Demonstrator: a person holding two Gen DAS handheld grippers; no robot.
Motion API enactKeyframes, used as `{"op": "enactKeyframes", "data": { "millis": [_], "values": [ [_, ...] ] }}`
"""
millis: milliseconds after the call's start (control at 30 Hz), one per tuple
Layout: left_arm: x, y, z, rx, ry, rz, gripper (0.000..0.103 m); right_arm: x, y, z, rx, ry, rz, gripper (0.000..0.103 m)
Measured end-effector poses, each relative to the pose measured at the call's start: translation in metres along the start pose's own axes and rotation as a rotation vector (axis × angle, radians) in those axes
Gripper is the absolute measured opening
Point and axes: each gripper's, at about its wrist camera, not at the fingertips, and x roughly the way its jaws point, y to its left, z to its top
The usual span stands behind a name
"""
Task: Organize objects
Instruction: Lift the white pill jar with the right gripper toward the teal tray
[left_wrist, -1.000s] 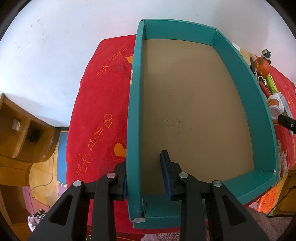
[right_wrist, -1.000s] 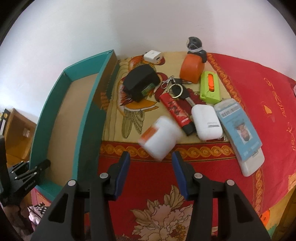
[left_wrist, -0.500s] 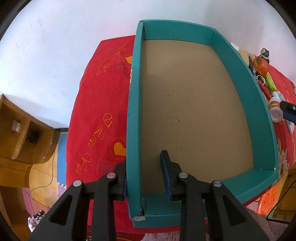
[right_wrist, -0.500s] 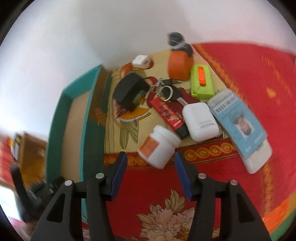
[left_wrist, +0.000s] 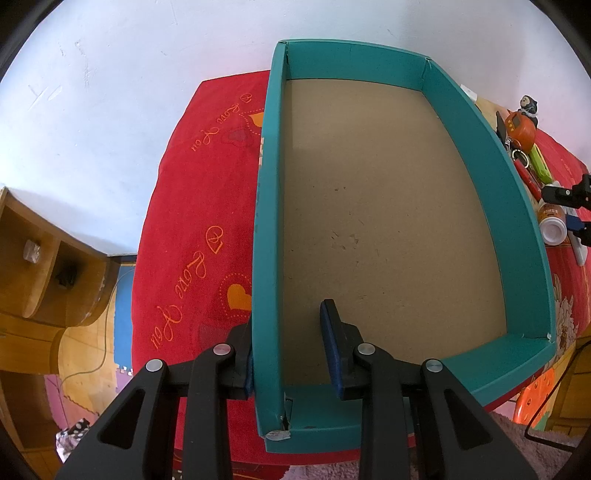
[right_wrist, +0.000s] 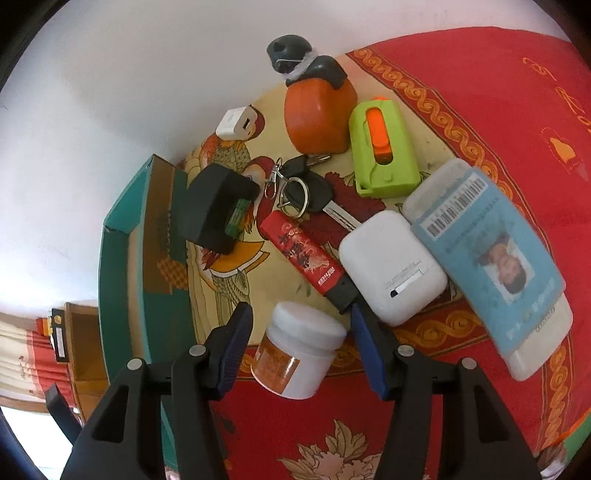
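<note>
With the teal tray (left_wrist: 373, 62) lying on the red cloth (left_wrist: 199, 206): left tongs (left_wrist: 290, 354) spread, straddling tray's left wall at 6 o'clock, outer pad just against the wall, inner pad over the bare brown floor and apart from the wall.

Right view: right tongs (right_wrist: 301, 341) spread around a white jar (right_wrist: 299, 350) lying on its side at 6 o'clock, cap toward 12; small gaps visible between each pad and the jar, no pinch yet. Red lighter (right_wrist: 304, 254) at 12 o'clock from the jar; white case (right_wrist: 391, 267) at 1 o'clock, just beside the right pad. Blue ID card (right_wrist: 487, 247) on a white slab (right_wrist: 539, 343) at 3 o'clock. Keys (right_wrist: 303, 184), green cutter (right_wrist: 384, 155), orange toy (right_wrist: 317, 114) and white plug (right_wrist: 236, 122) farther off toward 12. Black charger (right_wrist: 214, 206) at 11 o'clock, near tray (right_wrist: 114, 273) edge.

Left view: jar (left_wrist: 552, 225) beyond tray's right wall at 3 o'clock, between right tongs (left_wrist: 570, 206).
</note>
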Motion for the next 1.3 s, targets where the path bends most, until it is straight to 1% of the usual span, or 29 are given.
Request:
{"op": "enactKeyframes", "data": {
  "millis": [100,233,367,500,700,800,833,967,1167,1300],
  "values": [
    [0.0,0.0,0.0,0.001,0.0,0.0,0.03,-0.001,0.006,-0.003,-0.057,0.016,-0.037,0.052],
    [0.0,0.0,0.0,0.0,0.0,0.0,0.03,-0.003,0.011,-0.008,-0.102,0.032,-0.047,0.049],
    [0.001,0.0,0.0,-0.008,0.0,-0.001,0.03,-0.013,0.02,-0.015,-0.163,0.001,-0.068,0.046],
    [0.002,0.0,0.001,-0.008,-0.001,-0.002,0.03,-0.023,0.029,-0.019,-0.188,-0.025,-0.053,0.044],
    [0.002,-0.001,0.0,-0.001,-0.005,-0.001,0.03,-0.037,0.049,-0.024,-0.286,-0.076,-0.088,0.044],
    [0.001,-0.001,-0.001,0.003,-0.005,-0.001,0.03,-0.047,0.063,-0.027,-0.334,-0.103,-0.089,0.044],
    [0.001,-0.001,-0.001,0.003,-0.005,-0.001,0.03,-0.051,0.066,-0.021,-0.349,-0.111,-0.086,0.044],
    [0.002,-0.001,0.0,0.0,-0.005,-0.001,0.03,-0.059,0.098,-0.017,-0.416,-0.128,-0.054,0.044],
    [0.0,-0.001,-0.002,-0.002,-0.005,-0.007,0.03,-0.045,0.152,-0.01,-0.51,-0.128,-0.018,0.044],
    [0.0,0.0,-0.003,-0.006,-0.003,-0.012,0.03,-0.034,0.18,-0.01,-0.587,-0.119,-0.011,0.044]
  ]
}}
